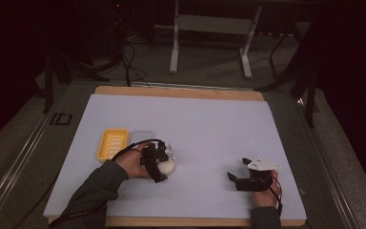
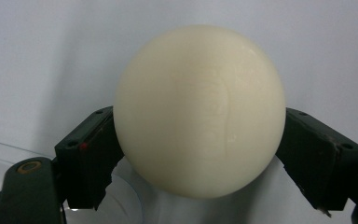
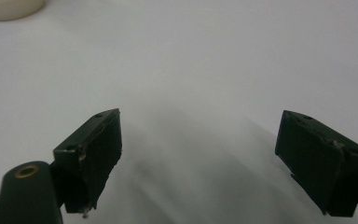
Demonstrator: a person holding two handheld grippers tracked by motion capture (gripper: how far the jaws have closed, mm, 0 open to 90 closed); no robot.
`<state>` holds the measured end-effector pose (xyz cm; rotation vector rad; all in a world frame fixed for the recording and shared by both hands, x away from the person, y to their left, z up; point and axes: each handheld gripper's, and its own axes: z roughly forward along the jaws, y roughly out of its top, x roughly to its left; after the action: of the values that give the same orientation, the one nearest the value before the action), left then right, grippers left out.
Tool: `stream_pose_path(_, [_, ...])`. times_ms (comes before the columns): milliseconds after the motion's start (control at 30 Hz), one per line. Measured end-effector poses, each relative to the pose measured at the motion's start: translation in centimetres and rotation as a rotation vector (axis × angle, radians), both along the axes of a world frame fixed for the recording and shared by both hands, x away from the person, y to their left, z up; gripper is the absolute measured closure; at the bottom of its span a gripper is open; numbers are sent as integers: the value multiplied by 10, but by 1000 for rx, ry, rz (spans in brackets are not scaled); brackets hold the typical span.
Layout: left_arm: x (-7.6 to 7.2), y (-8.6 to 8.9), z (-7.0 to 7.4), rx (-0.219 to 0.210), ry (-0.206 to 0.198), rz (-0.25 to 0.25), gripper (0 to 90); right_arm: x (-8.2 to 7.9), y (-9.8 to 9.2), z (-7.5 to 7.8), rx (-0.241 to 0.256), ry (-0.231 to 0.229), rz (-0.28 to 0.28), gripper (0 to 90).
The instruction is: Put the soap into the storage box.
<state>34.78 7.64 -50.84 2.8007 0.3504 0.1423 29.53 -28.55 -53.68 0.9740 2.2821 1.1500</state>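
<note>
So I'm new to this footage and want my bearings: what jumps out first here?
A smooth cream-white ball stands out, clamped between the black jaws of the left gripper on the white table cover. Just behind it on the left lies a yellow ridged plastic tray. The right gripper rests open on the cover at the near right, holding nothing.
</note>
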Motion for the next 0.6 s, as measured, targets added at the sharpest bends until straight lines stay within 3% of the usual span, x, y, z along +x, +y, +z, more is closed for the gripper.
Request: stream_pose_path(600, [6, -7, 1, 22, 37, -12, 215, 0, 0, 0, -2, 1, 1, 143])
